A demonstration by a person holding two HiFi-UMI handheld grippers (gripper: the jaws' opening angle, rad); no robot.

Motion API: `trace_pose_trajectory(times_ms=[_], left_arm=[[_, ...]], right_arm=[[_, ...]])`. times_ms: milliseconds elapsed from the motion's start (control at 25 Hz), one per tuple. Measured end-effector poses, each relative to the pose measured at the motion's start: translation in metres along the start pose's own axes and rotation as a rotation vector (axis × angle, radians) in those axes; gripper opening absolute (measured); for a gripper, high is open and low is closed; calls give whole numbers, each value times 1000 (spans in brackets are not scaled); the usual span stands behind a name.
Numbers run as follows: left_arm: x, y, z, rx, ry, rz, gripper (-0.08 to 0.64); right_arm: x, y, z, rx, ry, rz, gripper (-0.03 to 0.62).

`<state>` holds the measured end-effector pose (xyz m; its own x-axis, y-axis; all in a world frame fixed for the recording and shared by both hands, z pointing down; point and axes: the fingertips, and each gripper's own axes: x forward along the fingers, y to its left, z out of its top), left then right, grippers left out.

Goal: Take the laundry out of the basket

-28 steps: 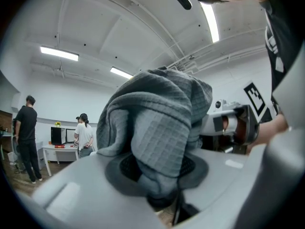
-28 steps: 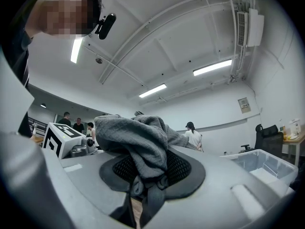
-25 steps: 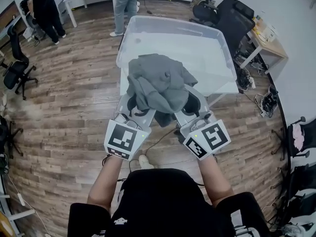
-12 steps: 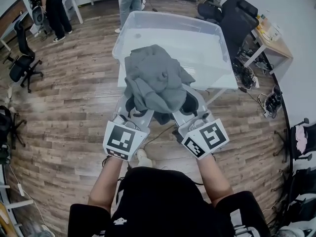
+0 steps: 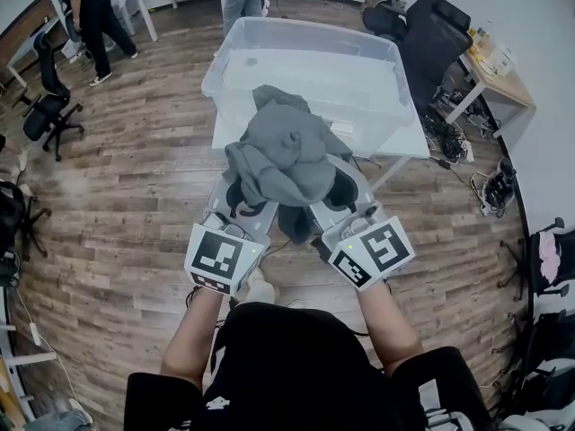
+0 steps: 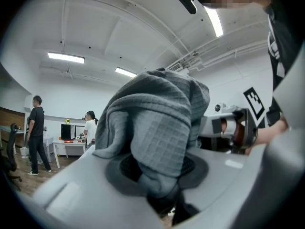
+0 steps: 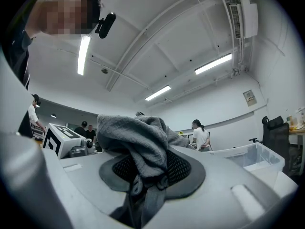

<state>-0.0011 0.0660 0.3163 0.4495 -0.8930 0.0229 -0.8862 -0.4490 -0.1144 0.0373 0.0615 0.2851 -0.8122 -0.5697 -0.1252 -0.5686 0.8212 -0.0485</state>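
So compared with a second back, both claws have slid along a little with their load. The grey laundry (image 5: pixel 287 151) now humps up a bit taller against the basket (image 5: pixel 395 83) behind it, with a fold poking up at its far edge. The grip looks the same as before.

The left claw (image 5: pixel 244 205) is clenched on the grey laundry. In the left gripper view the waffle-knit fabric is pinched right between the jaws and drapes over the top. The right claw (image 5: pixel 344 196) is clenched on the same piece, with cloth bunched between its jaws and hanging out the underside.

The bundle is up in the air, slung between the two claws. It's at the near side of the basket and overlaps the near wall in the head view. The basket is a clear plastic tub sitting on a white worktop (image 5: pixel 409 149).

There's wood floor (image 5: pixel 135 178) all around and black office chairs (image 5: pixel 431 25) at far right. A person in black (image 5: pixel 90 12) stands far left. The marker cubes (image 5: pixel 220 259) face up at the near end of each claw.
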Motion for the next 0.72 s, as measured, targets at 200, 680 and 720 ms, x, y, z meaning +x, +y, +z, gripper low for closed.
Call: trace_pose_trajectory(times_ms=[200,680,720], left_arm=[[-8,-10,1,2,9,12,115],[-20,-22,4,14,4,15,114],[-21,-22,6,14,1,16,114]], right_arm=[[-9,6,0,8,3,13,129],[-21,17,5,-12,-14,29,127],[-21,18,6,-16,-16,29,127]])
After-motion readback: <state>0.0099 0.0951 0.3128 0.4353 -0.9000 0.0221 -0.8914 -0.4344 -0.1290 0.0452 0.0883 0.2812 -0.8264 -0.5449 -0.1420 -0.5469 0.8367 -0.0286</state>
